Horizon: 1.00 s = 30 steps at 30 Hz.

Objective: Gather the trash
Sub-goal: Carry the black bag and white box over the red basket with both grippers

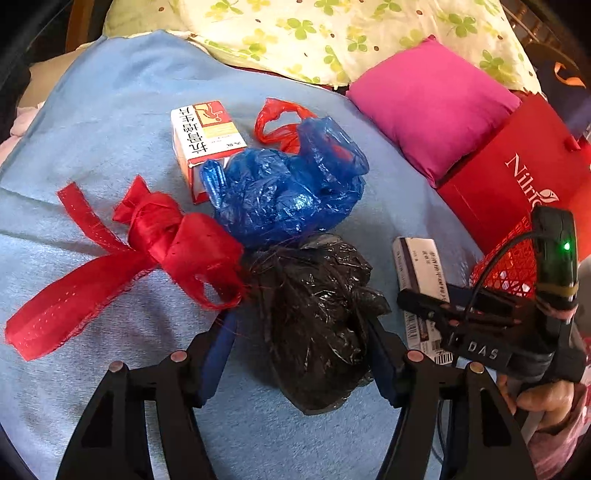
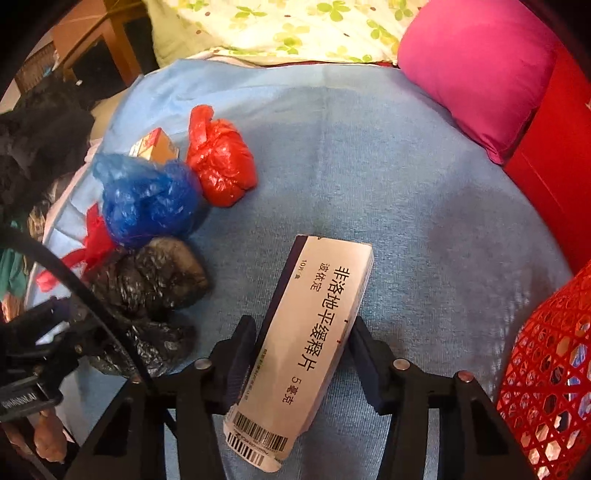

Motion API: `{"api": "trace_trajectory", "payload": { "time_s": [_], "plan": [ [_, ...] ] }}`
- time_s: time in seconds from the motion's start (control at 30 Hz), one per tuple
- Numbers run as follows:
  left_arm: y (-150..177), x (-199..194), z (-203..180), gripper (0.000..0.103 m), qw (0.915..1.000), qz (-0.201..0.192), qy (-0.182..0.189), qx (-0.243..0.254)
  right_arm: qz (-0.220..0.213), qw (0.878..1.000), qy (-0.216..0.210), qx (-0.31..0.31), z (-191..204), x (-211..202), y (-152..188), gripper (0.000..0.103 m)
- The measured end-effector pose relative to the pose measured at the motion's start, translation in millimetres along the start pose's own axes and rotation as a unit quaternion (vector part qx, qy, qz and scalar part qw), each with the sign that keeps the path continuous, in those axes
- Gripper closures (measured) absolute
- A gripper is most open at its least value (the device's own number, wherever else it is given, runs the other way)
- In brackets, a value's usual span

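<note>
The black plastic bag (image 1: 317, 325), crumpled into a ball, lies on the blue blanket (image 1: 110, 155) of the bed, near its front edge, between the spread fingers of the left tool (image 1: 301, 354). The jaws stand wide on either side of it and do not appear to press it yet, so this looks like the line-up for a grasp, not a hold.

Just to its right, the white medicine box (image 2: 314, 343) sits lengthwise between the fingers of the right tool (image 2: 301, 354). The left pad seems to touch its side while a narrow gap shows at the right, so the jaws are nearly closed on it; I cannot tell whether the grip is firm. Its face reads 非洛地平缓释片, 波依定, "5 毫克", with barcodes at the near end.

Behind the black bag the rest of the trash is bunched together, probably gathered for collection: a blue plastic bag (image 1: 288, 192), a red plastic bag (image 2: 221, 166), a frayed red ribbon (image 1: 147, 251), and an orange-and-white box (image 1: 207, 140) printed 抗骨增生片.

A red woven basket (image 2: 546, 376) stands at the right edge of the bed, close to the right tool, the likely receptacle. Beyond it are a red gift bag (image 1: 517, 177) lettered "Nilri…", a pink pillow (image 1: 436, 103) and a clover-print quilt (image 1: 332, 33). The right tool's body carries "DAS".
</note>
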State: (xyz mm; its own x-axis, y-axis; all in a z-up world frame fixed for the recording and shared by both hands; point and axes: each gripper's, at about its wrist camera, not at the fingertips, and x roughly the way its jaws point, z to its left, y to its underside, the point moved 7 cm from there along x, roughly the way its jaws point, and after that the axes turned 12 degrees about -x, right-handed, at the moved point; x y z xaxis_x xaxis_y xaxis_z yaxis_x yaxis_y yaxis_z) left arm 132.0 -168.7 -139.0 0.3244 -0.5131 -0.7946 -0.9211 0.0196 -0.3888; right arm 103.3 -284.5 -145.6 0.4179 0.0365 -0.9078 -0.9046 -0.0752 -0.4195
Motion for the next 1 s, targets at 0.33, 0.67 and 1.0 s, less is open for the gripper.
{"api": "trace_trajectory", "payload": {
  "time_s": [0.33,0.67,1.0],
  "plan": [
    [7.0,0.0,-14.0,0.068,0.9994,-0.018,0.001,0.030,-0.032,0.999,-0.005,0.011,-13.6,-15.1,-0.6,0.061],
    [-0.3,-50.9,-35.0,0.070,0.9928,-0.104,0.041,0.043,-0.114,0.993,-0.024,0.013,-17.3,-72.1,2.4,0.061],
    [0.0,-109.4,-69.5,0.070,0.9662,-0.214,0.106,0.098,-0.243,0.969,-0.031,0.021,-19.5,-138.5,0.2,0.061]
  ]
}}
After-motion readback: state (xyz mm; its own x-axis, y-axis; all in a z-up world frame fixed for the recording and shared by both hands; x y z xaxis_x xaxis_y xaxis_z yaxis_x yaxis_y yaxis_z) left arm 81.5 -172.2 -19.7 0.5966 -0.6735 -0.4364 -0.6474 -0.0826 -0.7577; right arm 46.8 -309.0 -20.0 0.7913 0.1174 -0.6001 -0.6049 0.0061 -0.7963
